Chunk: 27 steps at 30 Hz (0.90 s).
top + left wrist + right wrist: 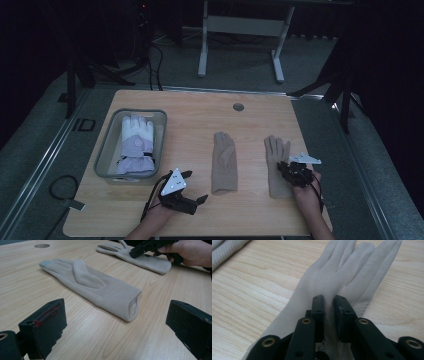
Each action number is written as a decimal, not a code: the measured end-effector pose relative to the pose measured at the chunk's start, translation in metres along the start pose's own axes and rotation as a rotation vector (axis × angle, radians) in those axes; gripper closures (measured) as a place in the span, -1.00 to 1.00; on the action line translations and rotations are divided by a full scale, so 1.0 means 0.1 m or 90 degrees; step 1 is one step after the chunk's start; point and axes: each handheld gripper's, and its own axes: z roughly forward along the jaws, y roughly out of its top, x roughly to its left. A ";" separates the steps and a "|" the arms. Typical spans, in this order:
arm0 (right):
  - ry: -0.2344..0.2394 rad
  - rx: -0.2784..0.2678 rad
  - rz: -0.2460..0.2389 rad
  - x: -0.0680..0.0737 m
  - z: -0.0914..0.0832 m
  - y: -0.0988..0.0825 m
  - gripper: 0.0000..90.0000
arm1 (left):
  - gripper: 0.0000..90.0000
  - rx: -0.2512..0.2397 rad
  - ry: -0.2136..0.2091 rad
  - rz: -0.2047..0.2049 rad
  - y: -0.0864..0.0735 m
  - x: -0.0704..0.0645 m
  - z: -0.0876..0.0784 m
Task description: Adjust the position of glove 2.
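- Table point(200, 107) of pale wood carries everything; a grey bin point(111, 131) near its left edge holds a white and lilac padded glove point(137, 144), fingers pointing away from the person.
- Two beige gloves lie flat, lengthwise front to back, cuffs toward the person and fingers away: the middle glove point(223, 162) and the right glove point(277, 165).
- Right gripper point(329, 312) sits on the right glove's palm, its jaws nearly together and pinching a fold of the fabric.
- Left gripper point(192, 186) rests near the middle glove's cuff, jaws spread wide, holding nothing.
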 end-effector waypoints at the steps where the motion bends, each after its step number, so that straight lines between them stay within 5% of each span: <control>1: 0.000 0.000 0.000 0.00 0.00 0.00 0.79 | -0.93 0.000 0.001 -0.001 0.00 0.00 0.00; 10: -0.027 -0.011 0.046 0.13 -0.09 0.15 0.89 | -0.93 -0.001 0.002 -0.001 0.00 0.01 -0.01; 16: -0.036 -0.054 0.075 0.26 -0.23 0.38 0.89 | -0.93 -0.003 0.003 -0.003 0.01 0.01 -0.01; 27: -0.006 -0.102 0.092 0.59 -0.31 0.75 0.89 | -0.93 -0.005 0.004 -0.003 0.01 0.02 -0.02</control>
